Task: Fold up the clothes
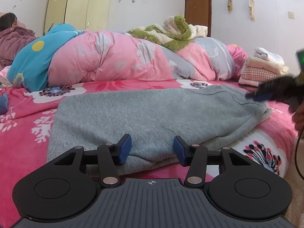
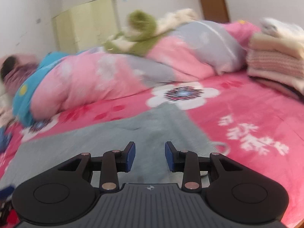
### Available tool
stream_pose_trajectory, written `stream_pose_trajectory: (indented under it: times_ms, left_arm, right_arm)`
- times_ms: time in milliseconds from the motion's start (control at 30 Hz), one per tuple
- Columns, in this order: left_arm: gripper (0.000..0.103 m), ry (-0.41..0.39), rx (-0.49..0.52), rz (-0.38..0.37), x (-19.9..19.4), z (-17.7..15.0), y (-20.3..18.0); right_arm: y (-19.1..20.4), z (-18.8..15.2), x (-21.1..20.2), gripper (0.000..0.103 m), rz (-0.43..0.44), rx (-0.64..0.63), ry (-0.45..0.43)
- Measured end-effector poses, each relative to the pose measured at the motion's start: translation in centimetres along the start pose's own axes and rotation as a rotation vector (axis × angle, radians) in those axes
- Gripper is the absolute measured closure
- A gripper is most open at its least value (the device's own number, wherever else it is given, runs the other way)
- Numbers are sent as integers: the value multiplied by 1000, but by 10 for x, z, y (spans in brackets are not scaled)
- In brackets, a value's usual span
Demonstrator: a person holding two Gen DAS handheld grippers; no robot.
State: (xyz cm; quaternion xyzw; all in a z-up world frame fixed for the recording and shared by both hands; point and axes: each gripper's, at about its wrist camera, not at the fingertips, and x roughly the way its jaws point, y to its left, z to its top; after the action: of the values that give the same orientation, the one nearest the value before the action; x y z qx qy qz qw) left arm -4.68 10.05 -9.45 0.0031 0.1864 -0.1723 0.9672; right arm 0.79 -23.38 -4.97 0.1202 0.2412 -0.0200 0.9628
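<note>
A grey knit garment [image 1: 144, 117] lies folded flat on the pink flowered bedsheet [image 1: 24, 133]. My left gripper [image 1: 152, 150] stands open low at its near folded edge, blue pads on either side of the cloth with a gap to it. In the left wrist view the right gripper [image 1: 260, 93] appears blurred over the garment's far right corner. The right wrist view is motion-blurred: my right gripper [image 2: 150, 156] is open above the grey garment [image 2: 106, 138], holding nothing.
A pink, grey and blue quilt [image 1: 117, 58] is heaped across the bed behind, with a green and cream fleece [image 1: 171, 34] on top. A stack of folded clothes [image 1: 264, 66] sits at the right. A person [image 1: 11, 36] sits far left. The bed's edge drops off at right.
</note>
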Motion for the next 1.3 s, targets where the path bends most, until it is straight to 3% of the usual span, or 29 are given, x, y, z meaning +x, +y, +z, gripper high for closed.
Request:
stream_pose_trajectory:
  times_ms: [100, 167, 233, 367, 467, 733, 1233, 1300]
  left_arm:
    - [54, 4, -8, -3, 0, 1, 1]
    - [54, 4, -10, -3, 0, 0, 1]
    - [54, 3, -6, -2, -1, 0, 1]
    - [54, 2, -4, -2, 0, 0, 0]
    - [54, 3, -4, -1, 0, 1, 0]
    - [54, 4, 0, 5, 0, 0, -1]
    - [53, 0, 15, 10, 1, -1, -2]
    - [53, 1, 15, 10, 1, -1, -2]
  right_arm:
    - [-16, -11, 25, 79, -28, -32, 29]
    - [-6, -3, 27, 78, -61, -64, 51]
    - [-2, 10, 23, 78, -72, -17, 62]
    - [0, 26, 18, 78, -82, -29, 2]
    - [-8, 29, 26, 81, -102, -19, 31]
    - [-27, 36, 51, 76, -152, 6, 107]
    - [-23, 74, 132, 76, -129, 34, 244]
    - [-22, 77, 126, 75, -121, 35, 237]
